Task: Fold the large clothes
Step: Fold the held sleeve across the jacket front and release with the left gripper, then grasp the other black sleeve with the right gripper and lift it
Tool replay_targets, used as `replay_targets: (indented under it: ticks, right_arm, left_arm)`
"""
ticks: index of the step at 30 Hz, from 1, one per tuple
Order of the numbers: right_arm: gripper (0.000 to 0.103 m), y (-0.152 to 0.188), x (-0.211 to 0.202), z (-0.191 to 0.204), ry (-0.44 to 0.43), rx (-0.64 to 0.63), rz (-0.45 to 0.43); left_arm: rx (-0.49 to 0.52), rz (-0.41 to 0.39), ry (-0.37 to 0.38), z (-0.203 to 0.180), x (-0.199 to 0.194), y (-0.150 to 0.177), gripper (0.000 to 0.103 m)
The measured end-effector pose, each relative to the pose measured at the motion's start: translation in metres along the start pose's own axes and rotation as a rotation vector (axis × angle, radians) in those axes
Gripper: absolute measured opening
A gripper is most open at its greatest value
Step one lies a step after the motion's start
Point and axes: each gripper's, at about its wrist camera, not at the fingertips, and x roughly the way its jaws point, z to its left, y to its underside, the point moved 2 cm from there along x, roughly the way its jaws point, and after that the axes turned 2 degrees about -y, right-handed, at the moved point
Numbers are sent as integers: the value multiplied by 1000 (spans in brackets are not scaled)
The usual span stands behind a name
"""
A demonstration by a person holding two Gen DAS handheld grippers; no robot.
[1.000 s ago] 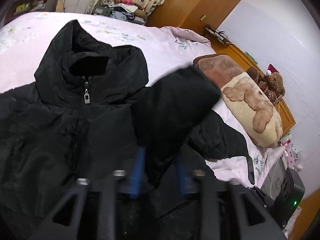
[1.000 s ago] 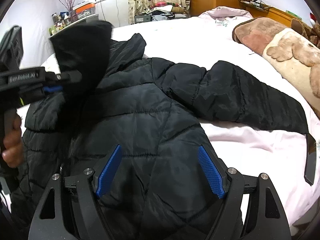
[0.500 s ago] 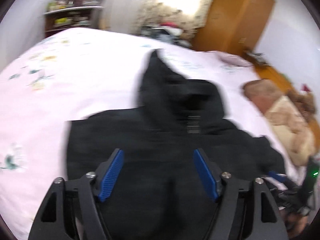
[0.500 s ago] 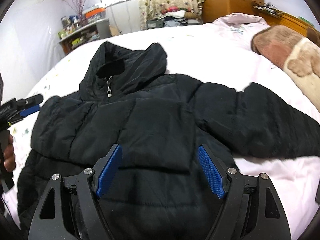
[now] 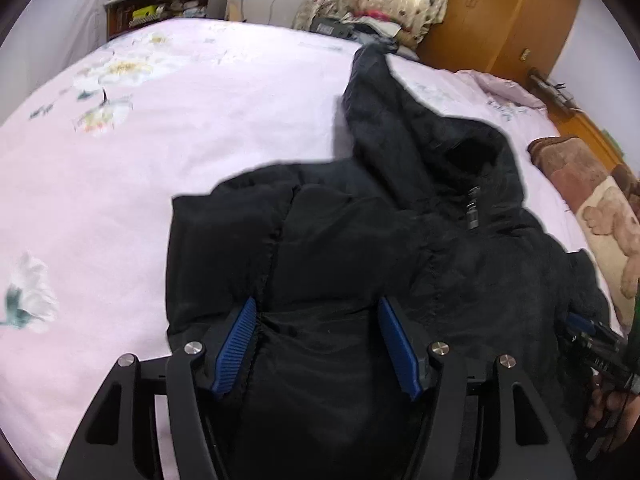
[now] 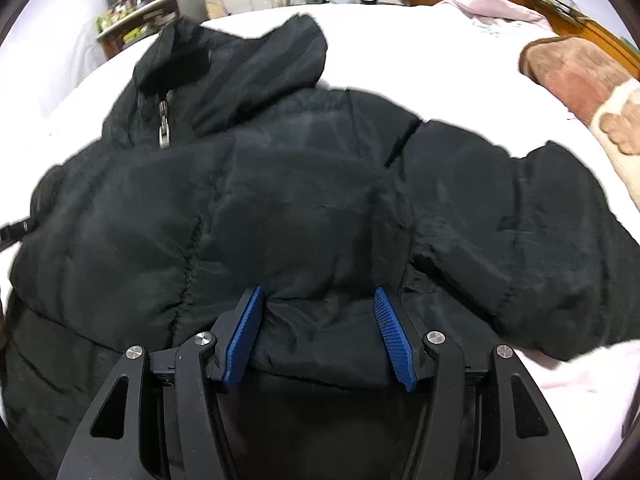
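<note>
Bed [image 5: 168, 168]: pink flowered sheet; carries the whole garment.
Jacket [image 6: 320, 184]: black padded, hooded, lying face up across the bed, zip closed; one sleeve folded in over the chest, the other sleeve [image 6: 540, 240] spread out toward the pillow side.
Step in hand: sleeve fold; one side done, the spread sleeve pending.
Right tool [image 6: 320, 332]: jaws closing, a ridge of padded fabric bunched between the blue pads, the left pad against the cloth; a firm clamp cannot be confirmed.
Left tool [image 5: 316, 344]: jaws narrowing slightly, standing apart over the jacket's folded shoulder edge; fabric lies between, not pinched.
Next move, judged: secure the pinch, then carry the spread sleeve across the chest; thick padding calls for a deep bite.
Change since a second ago: left tool then held the sleeve aloft; sleeve now laid down and let go. Right tool was wide open.
</note>
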Motion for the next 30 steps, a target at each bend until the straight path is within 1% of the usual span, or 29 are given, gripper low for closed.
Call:
replay_targets:
  ticks: [1,2,4,5,7,8,9,10,11,13,15,16,17,19,20,21,23,26,28,30]
  right_arm:
    - [57,-5,-13,1,-16,4,-36]
    - [57,-11,-22,3,-25,-8,-72]
    - [57,-25,-27,7,-16,-38,-100]
    - [57,-32,-25,9,-17,-45,-102]
    - [57,-45,-9,12,-18,-49,-85]
    - [57,-48,5,12,-6,-45,-57]
    - [57,-49,15,11,4,-43,-33]
    - [57,-47,28,9,0,-38,-4]
    - [57,-43,35,6,-12,-35,5]
    - [57,-38,40,3,-23,-31,-2]
    - [57,-36,37,1,-29,-15,-3]
    - [57,-35,31,0,-23,-7,1]
    - [57,-34,24,0,-18,-5,-8]
    - [57,-30,-1,1,-15,-14,-67]
    - [57,-24,-13,2,-16,-16,-87]
    - [57,-17,-19,2,-19,-15,-97]
    - [57,-2,-24,4,-27,-23,-88]
    - [57,12,-7,10,-9,-53,-29]
    - [57,20,4,7,-7,-49,7]
    - [57,23,-1,4,0,-45,0]
  left_arm:
    - [5,-26,28,-1,-9,-4,64]
    - [18,-49,32,-2,-14,-9,64]
    - [47,-84,-16,-3,-18,-21,64]
    - [55,-87,-41,-3,-13,-26,64]
    - [43,-44,-70,3,6,-28,64]
    - [42,-24,-82,4,16,-25,65]
    - [57,-21,-94,4,21,-22,65]
    - [83,-30,-109,2,24,-19,65]
    - [99,-38,-118,1,24,-15,65]
    - [111,-44,-125,0,22,-13,66]
    - [99,-36,-117,0,17,-15,65]
    - [96,-33,-117,0,10,-15,65]
    - [100,-40,-115,-3,-2,-13,62]
    - [102,-80,-64,-10,-27,-5,60]
    - [112,-93,-47,-15,-36,2,60]
    - [130,-103,-45,-18,-45,10,60]
    - [152,-87,-50,-21,-49,30,60]
    - [142,-9,-80,-15,-32,54,60]
    - [137,-2,-90,-14,-29,59,61]
    - [135,-1,-102,-18,-34,58,61]
